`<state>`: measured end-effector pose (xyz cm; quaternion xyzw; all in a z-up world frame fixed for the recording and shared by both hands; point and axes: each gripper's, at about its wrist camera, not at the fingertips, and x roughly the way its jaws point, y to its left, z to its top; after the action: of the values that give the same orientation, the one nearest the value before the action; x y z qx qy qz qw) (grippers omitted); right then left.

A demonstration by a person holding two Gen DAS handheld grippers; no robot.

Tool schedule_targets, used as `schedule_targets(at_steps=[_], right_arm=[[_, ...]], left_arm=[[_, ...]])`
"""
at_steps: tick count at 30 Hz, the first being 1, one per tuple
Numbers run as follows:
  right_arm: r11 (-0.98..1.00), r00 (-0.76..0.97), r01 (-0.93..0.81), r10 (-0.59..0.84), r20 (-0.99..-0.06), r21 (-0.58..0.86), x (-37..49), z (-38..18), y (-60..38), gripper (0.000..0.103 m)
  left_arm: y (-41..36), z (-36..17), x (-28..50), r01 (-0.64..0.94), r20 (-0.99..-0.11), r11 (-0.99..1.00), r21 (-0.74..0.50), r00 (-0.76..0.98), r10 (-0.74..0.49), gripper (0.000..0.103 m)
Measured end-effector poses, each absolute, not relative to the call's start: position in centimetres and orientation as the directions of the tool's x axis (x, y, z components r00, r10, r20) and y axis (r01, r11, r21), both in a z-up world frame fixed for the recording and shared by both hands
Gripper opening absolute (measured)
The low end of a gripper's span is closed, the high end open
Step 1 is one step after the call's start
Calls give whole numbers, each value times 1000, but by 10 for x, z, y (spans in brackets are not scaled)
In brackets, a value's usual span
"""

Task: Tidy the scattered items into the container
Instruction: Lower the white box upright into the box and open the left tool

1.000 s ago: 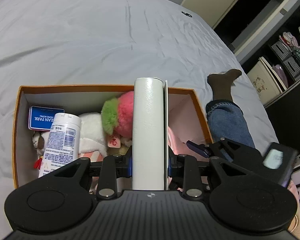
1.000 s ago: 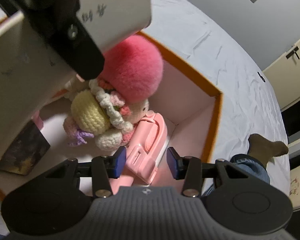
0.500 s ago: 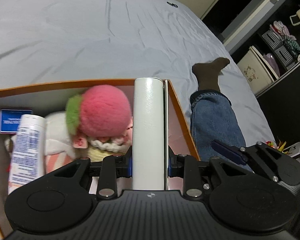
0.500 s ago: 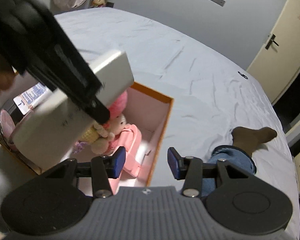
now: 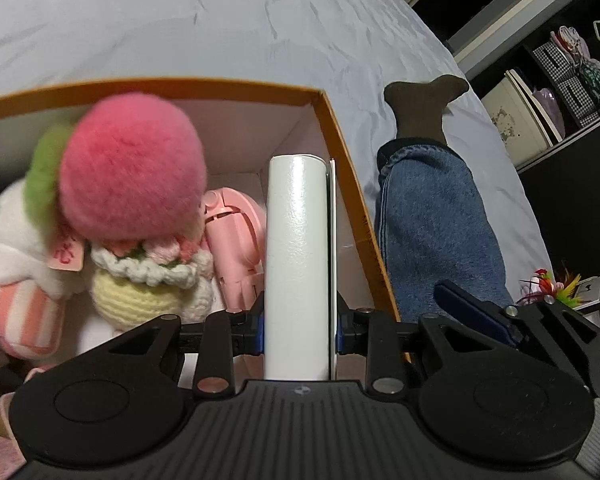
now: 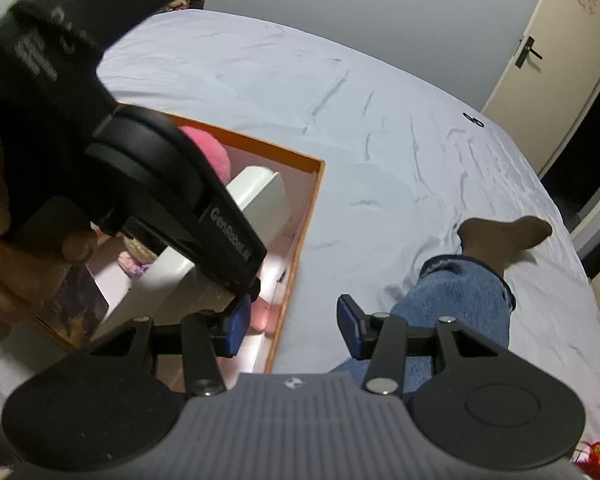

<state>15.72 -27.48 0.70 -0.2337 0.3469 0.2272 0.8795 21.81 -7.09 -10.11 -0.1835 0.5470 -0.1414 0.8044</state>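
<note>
Since the earlier frame, left tool has carried the tall white rectangular box, clamped between its jaws, down beside the right wall of the orange cardboard container. Right tool hangs open and empty outside that wall. Box long axis runs forward along the fingers; free room lies between the pink plastic case and the wall. Beyond: grey bed.

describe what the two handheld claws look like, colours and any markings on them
Both claws, left and right, are matte black with ribbed grey bodies, round black discs on each side, silver screws and blue finger pads. The left one's arm reads GenRobot.AI in white.
</note>
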Motion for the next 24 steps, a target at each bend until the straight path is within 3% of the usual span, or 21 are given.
schedule_targets(at_steps=[15, 24], right_arm=[[800, 634, -558, 239, -735, -221, 156, 0, -283, 51], [797, 635, -559, 237, -735, -226, 155, 0, -283, 55]], left_arm=[[-65, -117, 226, -37, -798, 846, -531, 357, -485, 33], [-55, -110, 218, -51, -813, 857, -513, 350, -465, 34]])
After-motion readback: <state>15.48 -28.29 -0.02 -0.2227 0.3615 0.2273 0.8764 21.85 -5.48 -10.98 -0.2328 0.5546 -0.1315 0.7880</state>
